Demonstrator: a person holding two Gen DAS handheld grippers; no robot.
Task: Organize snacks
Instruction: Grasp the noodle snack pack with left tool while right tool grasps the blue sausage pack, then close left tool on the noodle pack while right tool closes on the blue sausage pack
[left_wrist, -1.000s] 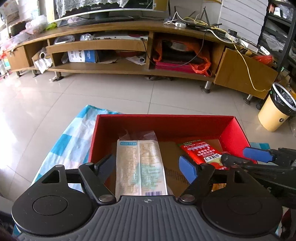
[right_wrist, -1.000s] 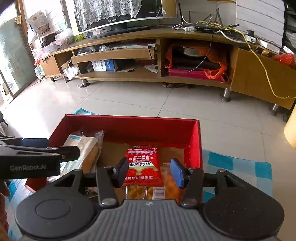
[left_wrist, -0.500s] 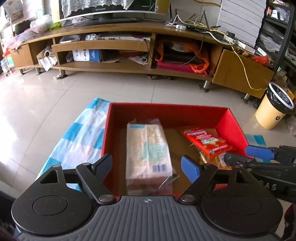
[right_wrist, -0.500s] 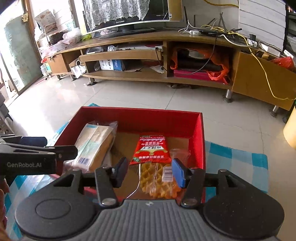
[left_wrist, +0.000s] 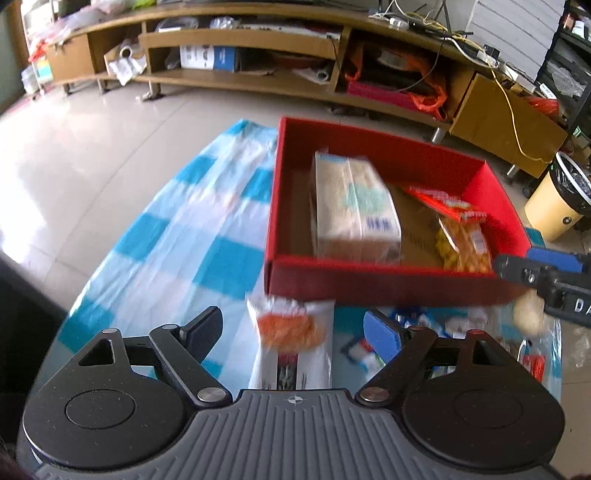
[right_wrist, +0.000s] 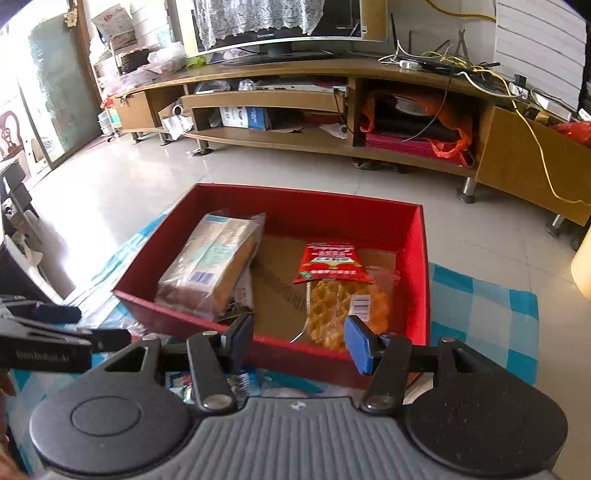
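A red box (left_wrist: 369, 284) (right_wrist: 421, 277) stands on a blue-and-white checked cloth (left_wrist: 184, 240). Inside it lie a wrapped bread pack (left_wrist: 354, 206) (right_wrist: 210, 262) on the left and a red-topped waffle snack bag (left_wrist: 461, 232) (right_wrist: 332, 284) on the right. My left gripper (left_wrist: 291, 332) hovers in front of the box, jaws opening, over a white packet with an orange picture (left_wrist: 291, 343) that lies on the cloth untouched. My right gripper (right_wrist: 299, 338) hangs above the box's front wall, jaws opening, with nothing between the pads.
Several blurred small snack packets (left_wrist: 424, 325) lie on the cloth in front of the box. Tiled floor stretches beyond to a long wooden TV cabinet (left_wrist: 258, 48). A yellow bin (left_wrist: 557, 206) stands at the right. The other gripper (right_wrist: 55, 343) juts in from the left.
Both grippers have pulled back from the box and their jaws have widened. The bread pack and the waffle bag, earlier between the jaws, lie in the box. The white packet has come into view.
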